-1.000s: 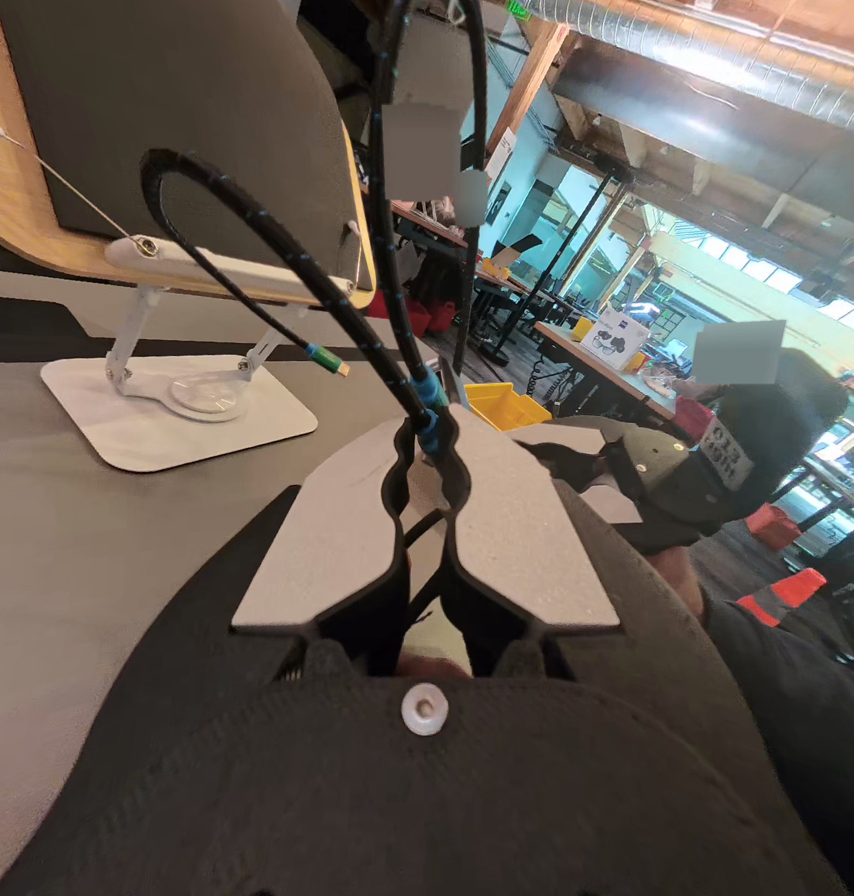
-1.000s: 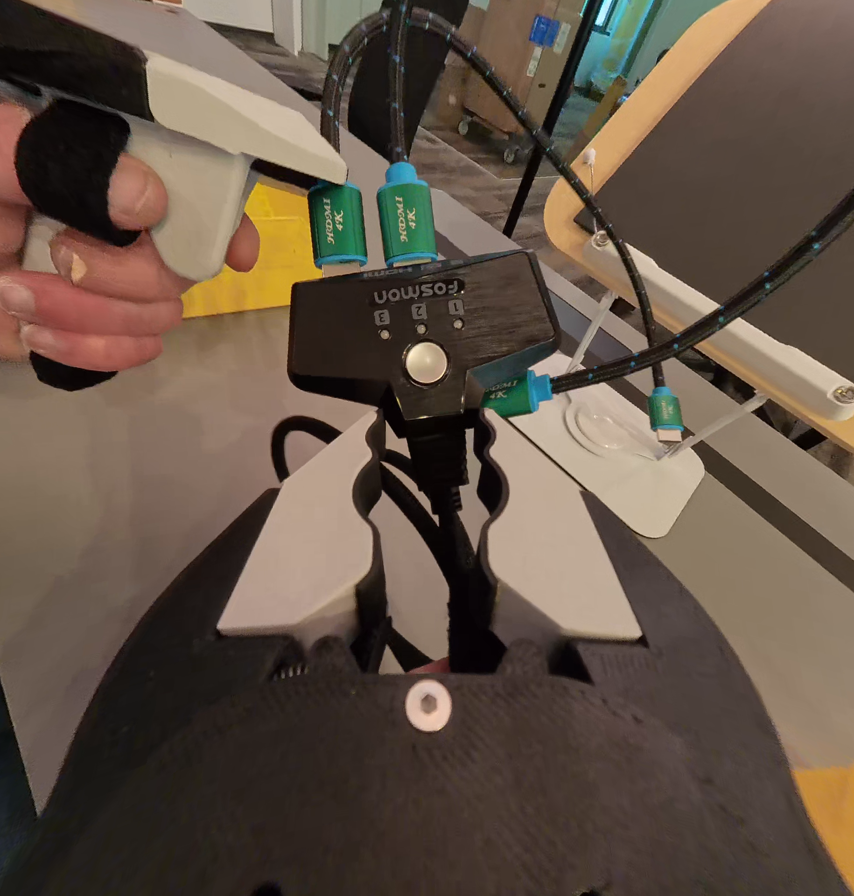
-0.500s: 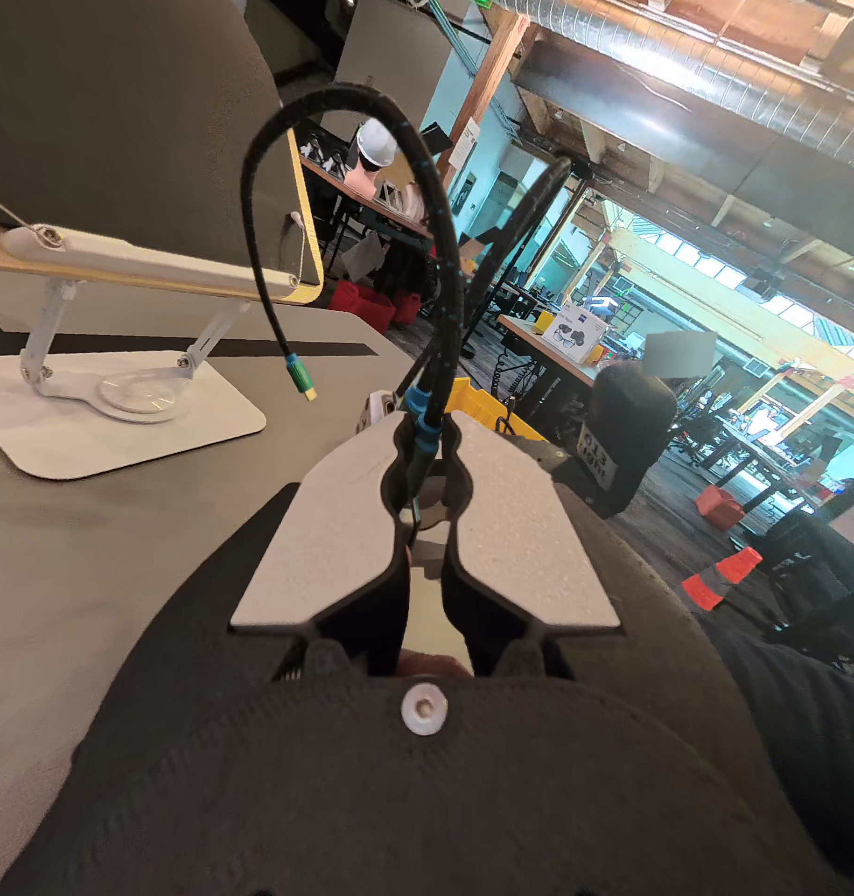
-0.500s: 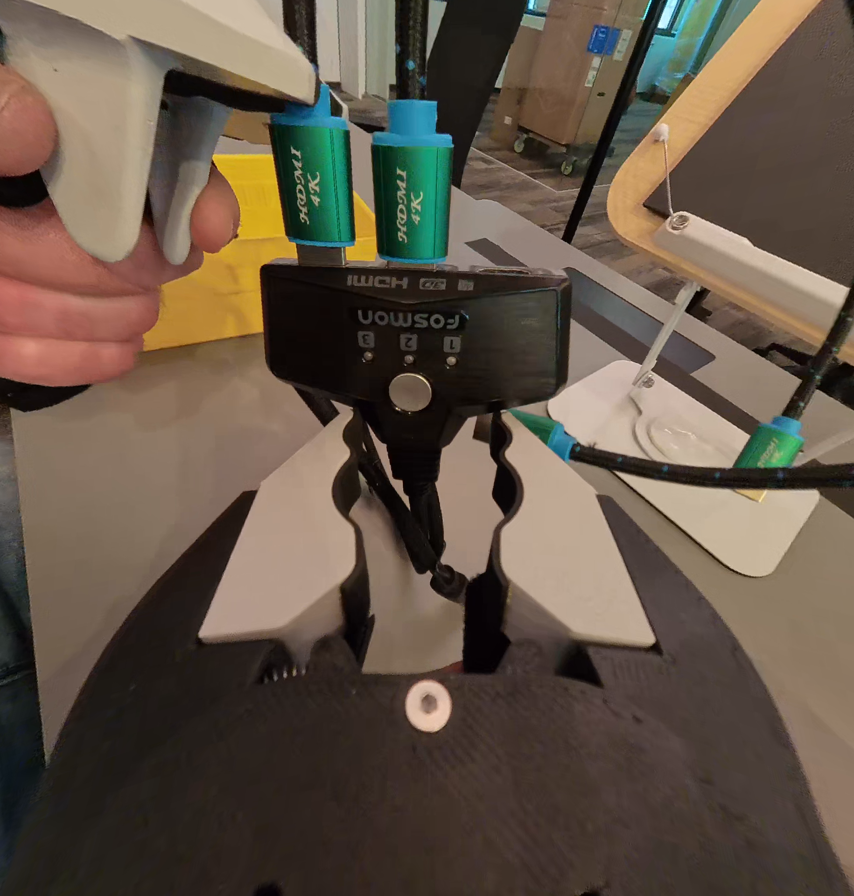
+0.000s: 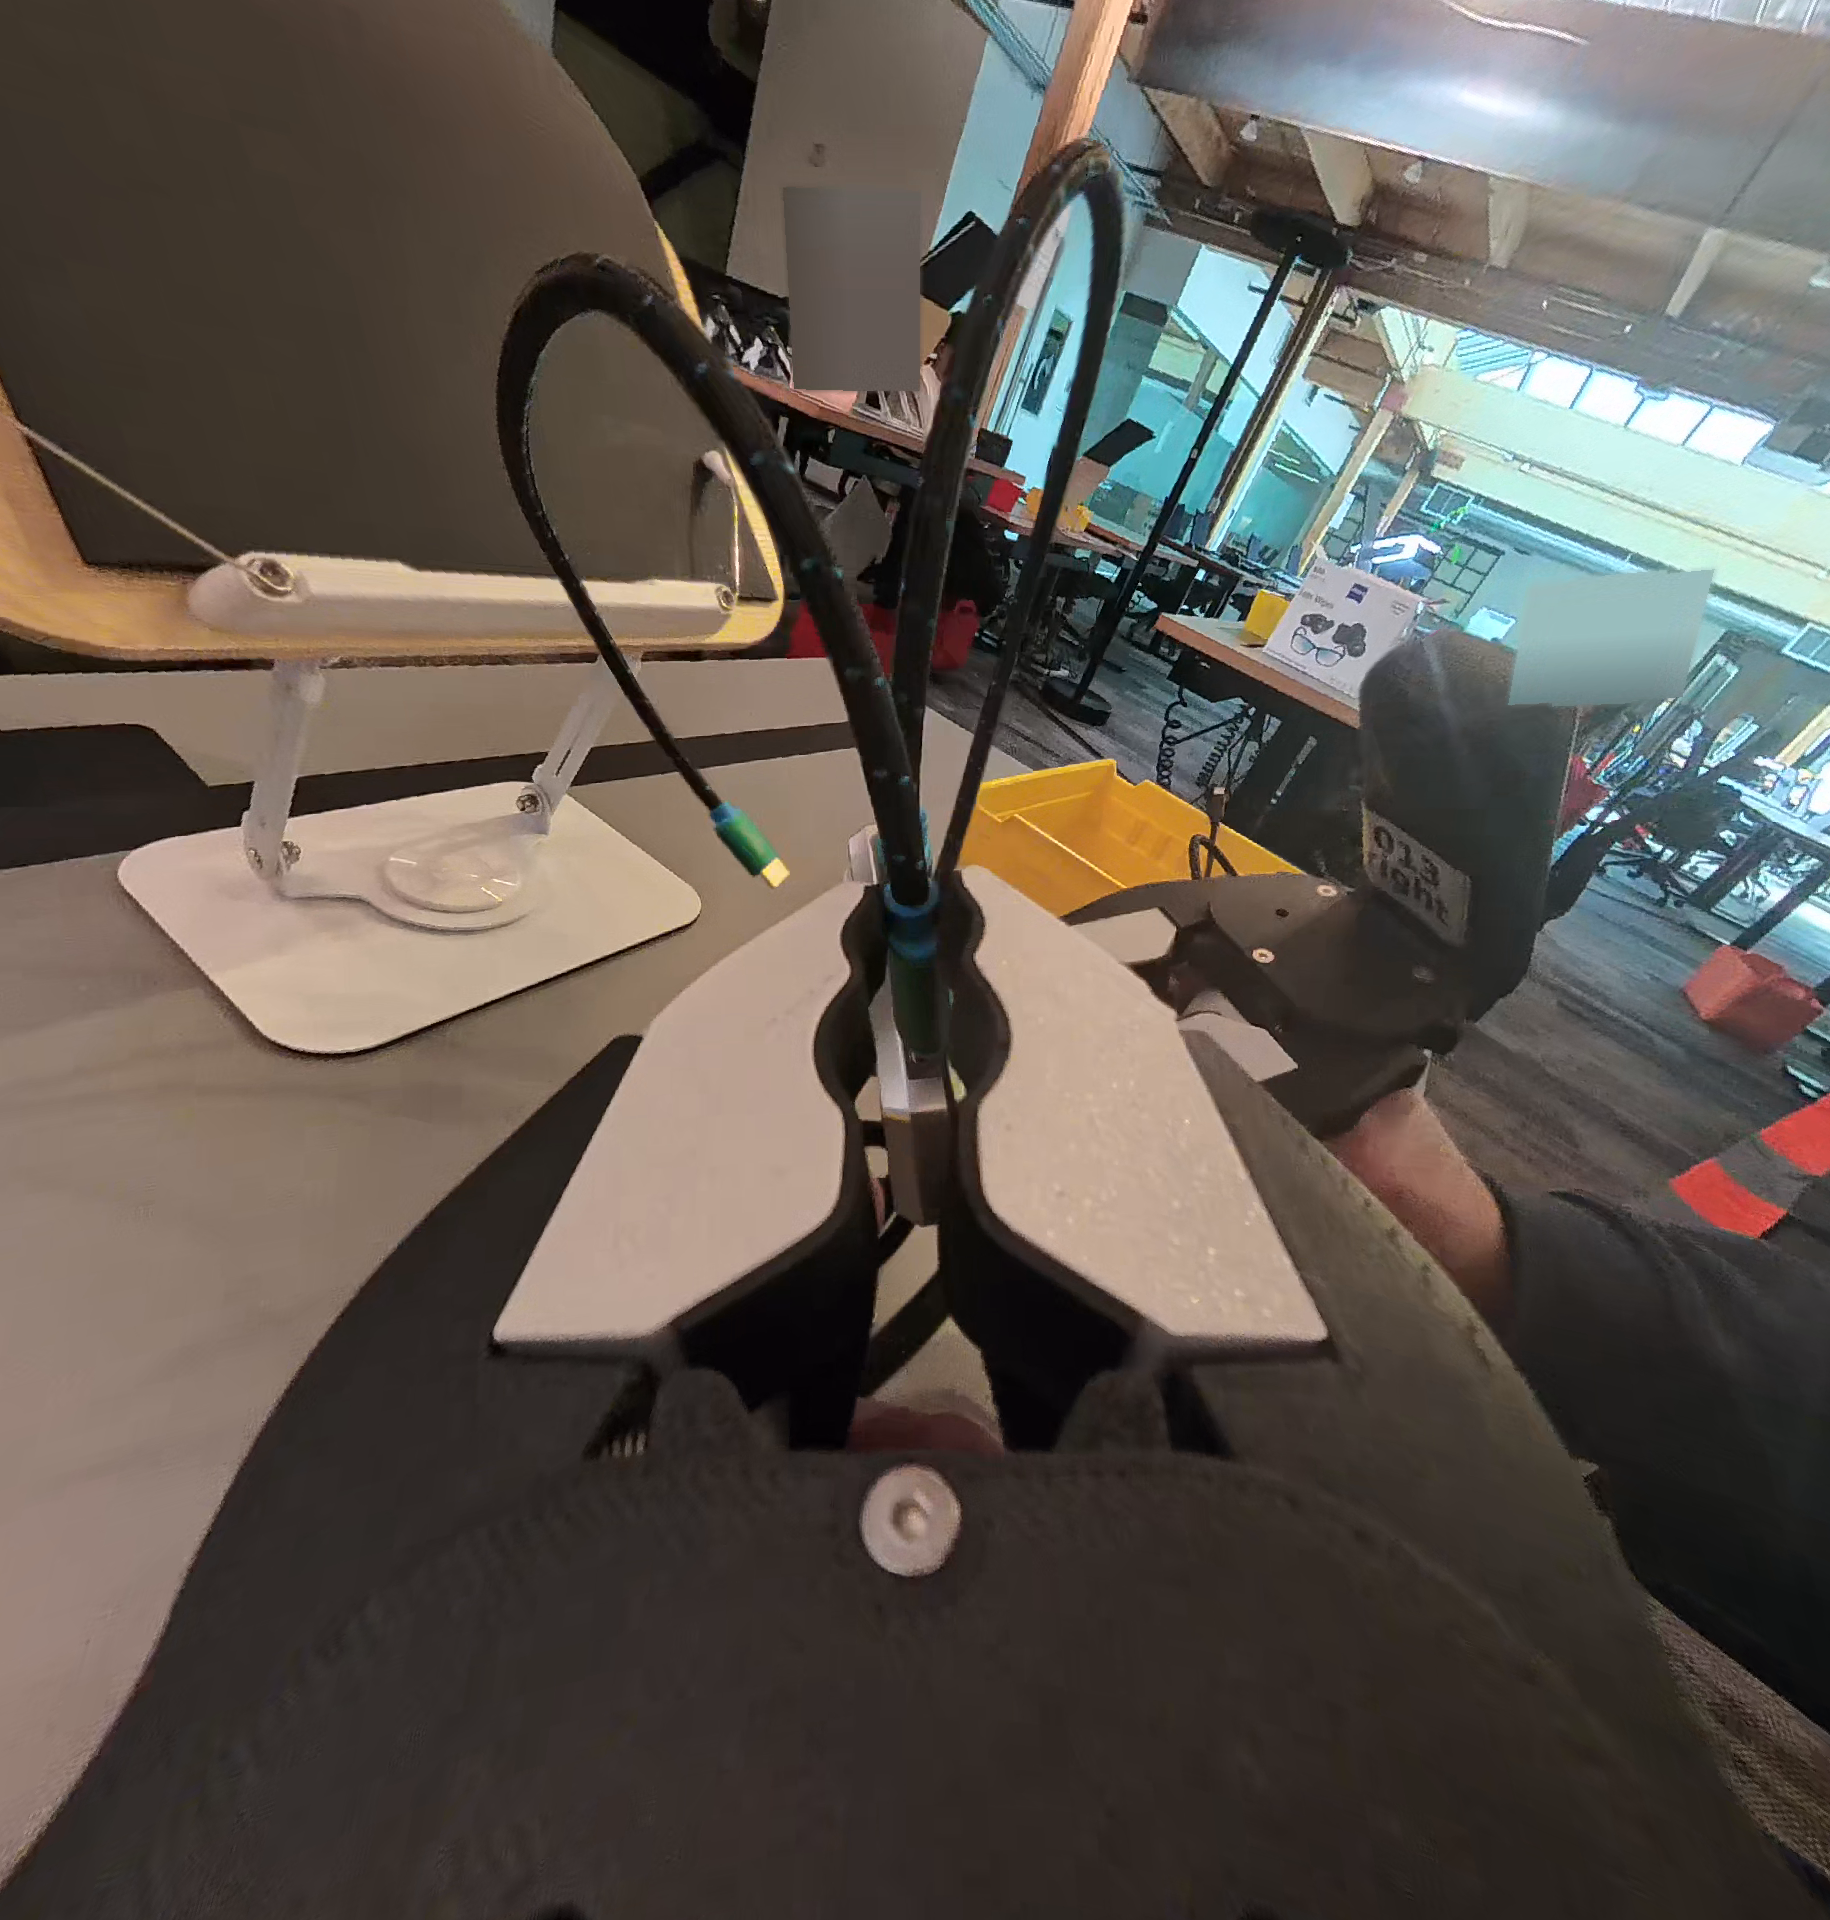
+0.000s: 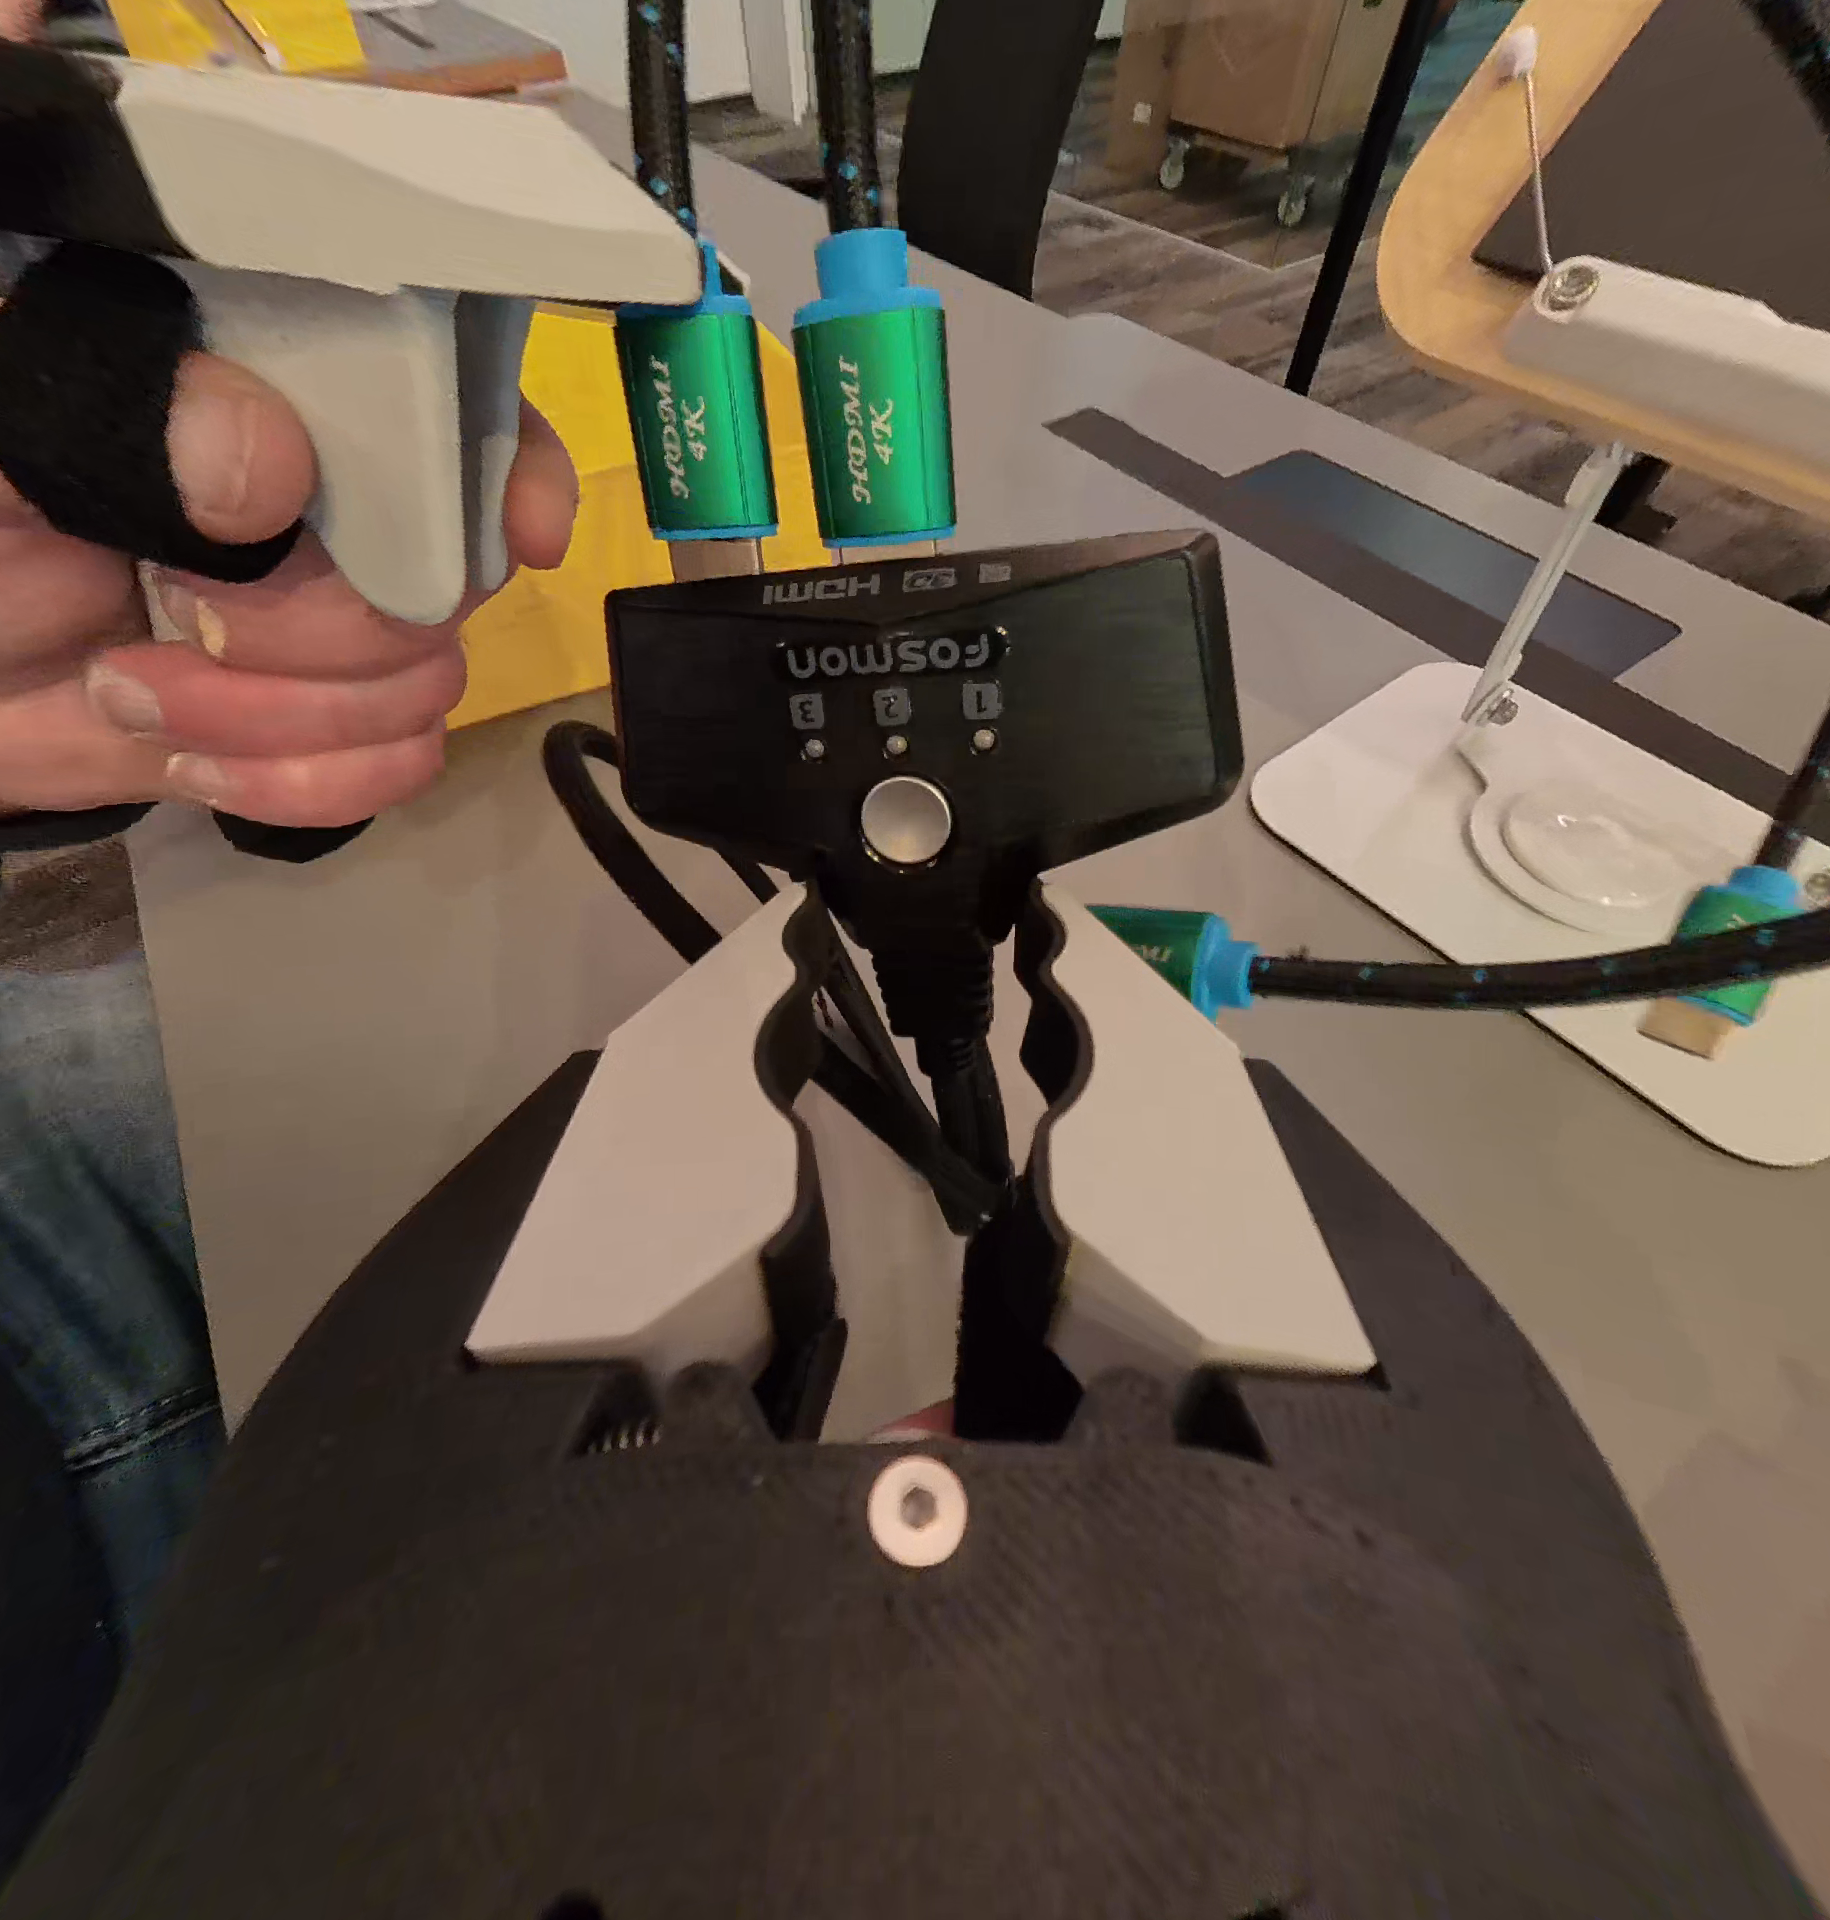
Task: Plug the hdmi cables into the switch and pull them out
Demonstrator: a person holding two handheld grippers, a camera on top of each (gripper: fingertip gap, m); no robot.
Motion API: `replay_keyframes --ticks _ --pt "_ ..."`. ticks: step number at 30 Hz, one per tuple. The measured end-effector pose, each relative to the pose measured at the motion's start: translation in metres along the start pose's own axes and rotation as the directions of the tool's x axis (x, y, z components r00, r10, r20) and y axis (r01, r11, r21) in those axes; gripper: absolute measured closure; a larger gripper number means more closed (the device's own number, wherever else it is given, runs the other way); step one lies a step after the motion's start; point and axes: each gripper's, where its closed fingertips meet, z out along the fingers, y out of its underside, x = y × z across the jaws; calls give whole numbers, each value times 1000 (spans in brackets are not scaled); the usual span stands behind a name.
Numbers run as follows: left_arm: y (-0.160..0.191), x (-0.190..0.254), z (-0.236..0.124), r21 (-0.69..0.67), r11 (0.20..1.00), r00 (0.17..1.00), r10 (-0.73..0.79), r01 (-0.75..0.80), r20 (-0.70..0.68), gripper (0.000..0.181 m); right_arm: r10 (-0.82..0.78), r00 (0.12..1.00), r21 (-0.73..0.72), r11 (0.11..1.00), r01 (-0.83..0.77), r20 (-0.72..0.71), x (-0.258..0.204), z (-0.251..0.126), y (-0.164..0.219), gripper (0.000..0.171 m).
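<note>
1. the right tongs (image 6: 916,935) are narrowed onto the neck of the black switch (image 6: 921,686), where its own black lead leaves the body; the switch is held up above the grey worktop (image 6: 391,997), its round button and three small lamps facing the right wrist camera.
2. two green hdmi plugs with blue collars stand upright in the far edge of the switch, side by side: the left plug (image 6: 695,416) and the middle plug (image 6: 875,416). bare metal shows under both plugs, more under the left one.
3. the third port, beside the middle plug, holds no plug.
4. the left tongs (image 5: 916,935) are closed on the left plug (image 5: 916,997) at its blue collar; in the right wrist view one pale finger (image 6: 402,208) of these tongs reaches in from the left to that collar, with a person's hand (image 6: 215,623) wrapped round the grip beneath.
5. braided black cables with blue flecks rise from both plugs and arc overhead in the left wrist view.
6. a third green plug (image 6: 1165,951) lies on its side just behind the right tongs' right-hand finger, its cable running off to the right.
7. a fourth green plug (image 5: 750,842) hangs free on its cable end, gold tip down, above the worktop near the white base (image 5: 402,914) of a stand that carries a wood-edged dark panel (image 5: 267,312).
8. a yellow bin (image 5: 1087,831) sits beyond the worktop edge, behind the left tongs.
</note>
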Motion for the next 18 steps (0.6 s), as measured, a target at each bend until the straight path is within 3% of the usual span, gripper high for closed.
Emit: replay_keyframes --ticks 11,18 --pt "21 -2 6 -12 999 998 40 -40 45 170 22 998 -80 996 -27 -66 13 4 16 139" --pt "29 4 7 -199 976 995 76 -86 -61 171 -155 987 -161 976 145 -51 20 0 25 137"
